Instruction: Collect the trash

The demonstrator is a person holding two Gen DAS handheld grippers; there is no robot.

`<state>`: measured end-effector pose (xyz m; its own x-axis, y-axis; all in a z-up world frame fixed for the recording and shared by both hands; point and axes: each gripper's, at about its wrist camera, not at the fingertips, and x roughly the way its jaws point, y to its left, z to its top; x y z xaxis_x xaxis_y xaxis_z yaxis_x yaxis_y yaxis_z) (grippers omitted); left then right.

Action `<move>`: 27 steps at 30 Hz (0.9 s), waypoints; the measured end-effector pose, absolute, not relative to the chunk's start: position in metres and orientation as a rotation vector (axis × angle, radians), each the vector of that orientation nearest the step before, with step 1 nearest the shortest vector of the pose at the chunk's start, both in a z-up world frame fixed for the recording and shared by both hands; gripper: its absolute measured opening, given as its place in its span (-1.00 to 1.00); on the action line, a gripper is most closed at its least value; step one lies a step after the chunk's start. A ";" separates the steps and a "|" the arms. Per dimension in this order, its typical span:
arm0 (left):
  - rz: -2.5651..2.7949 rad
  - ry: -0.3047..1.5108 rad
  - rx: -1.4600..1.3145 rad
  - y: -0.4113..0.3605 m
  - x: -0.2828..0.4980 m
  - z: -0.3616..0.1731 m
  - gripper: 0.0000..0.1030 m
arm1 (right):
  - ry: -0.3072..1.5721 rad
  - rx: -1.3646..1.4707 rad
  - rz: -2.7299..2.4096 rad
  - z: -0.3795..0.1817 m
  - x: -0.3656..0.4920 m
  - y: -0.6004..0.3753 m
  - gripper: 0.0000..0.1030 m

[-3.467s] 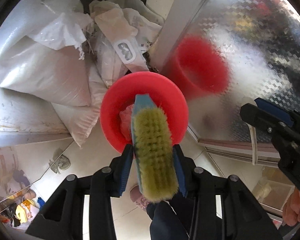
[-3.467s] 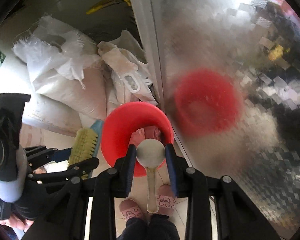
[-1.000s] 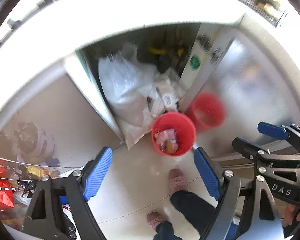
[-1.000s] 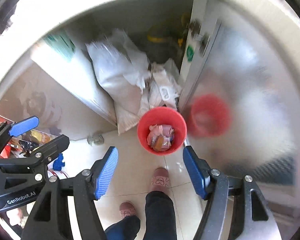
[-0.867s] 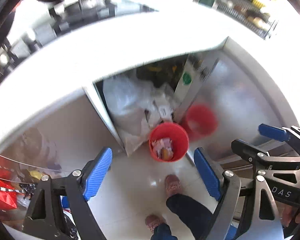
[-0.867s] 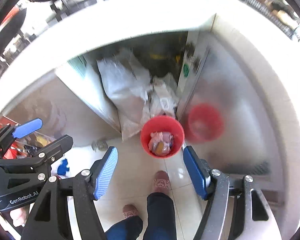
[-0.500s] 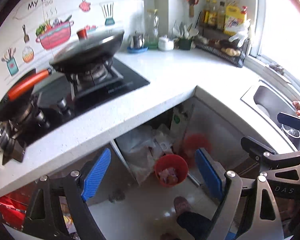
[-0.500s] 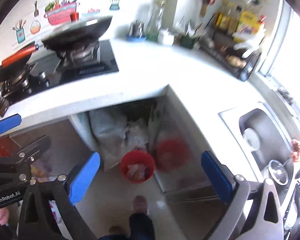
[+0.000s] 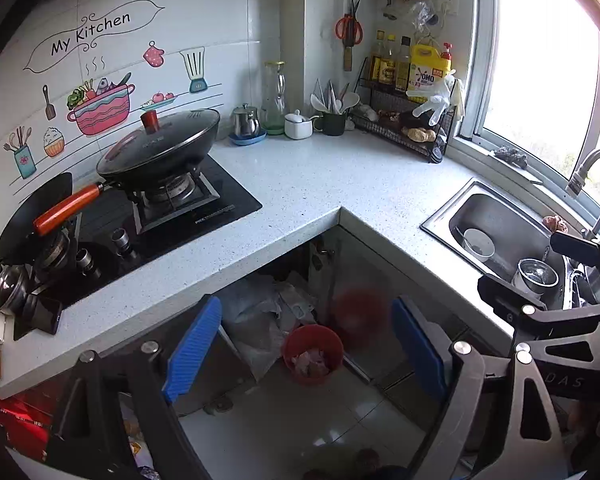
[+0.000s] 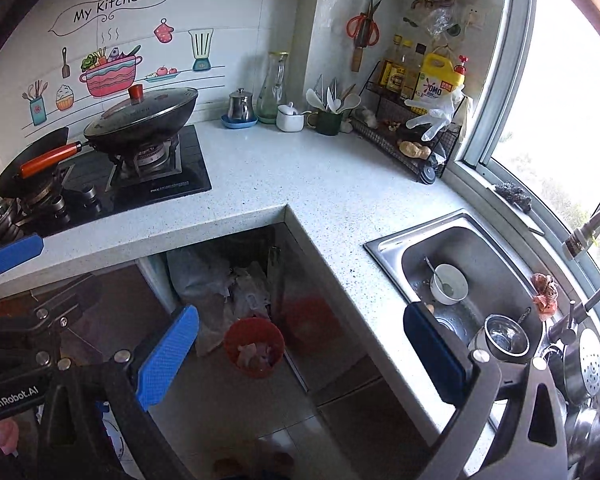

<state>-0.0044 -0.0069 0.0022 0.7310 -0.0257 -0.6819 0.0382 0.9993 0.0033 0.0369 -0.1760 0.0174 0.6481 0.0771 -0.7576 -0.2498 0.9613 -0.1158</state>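
Observation:
A red trash bin (image 9: 313, 354) with pinkish scraps inside stands on the tiled floor by the open cabinet under the counter corner; it also shows in the right wrist view (image 10: 254, 347). My left gripper (image 9: 306, 354) is wide open and empty, held high above the floor. My right gripper (image 10: 300, 354) is wide open and empty, raised above the counter edge. Each gripper shows at the edge of the other's view.
A speckled L-shaped counter (image 9: 320, 184) holds a stove with a lidded wok (image 9: 160, 148). A steel sink (image 10: 460, 276) holds a bowl and pots. Jars, utensils and a bottle rack line the back wall. White sacks (image 9: 256, 312) fill the cabinet.
Both grippers let go of the brush and the spoon over the bin, opened wide, and rose from bin level to above the counter; the bin now looks small and far below.

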 end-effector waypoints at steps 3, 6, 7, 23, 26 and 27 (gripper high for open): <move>-0.030 0.738 0.009 -0.012 -0.008 0.009 0.66 | 0.837 -0.222 0.183 0.022 0.034 -0.180 0.99; -0.030 0.735 -0.006 -0.016 -0.012 0.015 0.66 | 0.840 -0.222 0.179 0.029 0.031 -0.183 0.99; -0.031 0.733 -0.008 -0.017 -0.014 0.017 0.66 | 0.837 -0.225 0.179 0.031 0.028 -0.183 0.99; -0.074 0.769 -0.034 -0.023 -0.025 0.013 0.66 | 0.856 -0.218 0.126 0.031 0.008 -0.178 0.99; -0.077 0.774 -0.035 -0.023 -0.027 0.012 0.66 | 0.864 -0.220 0.125 0.031 0.007 -0.178 0.99; -0.076 0.776 -0.035 -0.024 -0.027 0.012 0.66 | 0.866 -0.221 0.124 0.031 0.006 -0.178 0.99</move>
<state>-0.0266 -0.0237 0.0120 0.7111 -0.0819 -0.6983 0.0559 0.9966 -0.0601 0.0065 -0.1779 0.0306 0.6424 0.0188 -0.7661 -0.1972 0.9701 -0.1416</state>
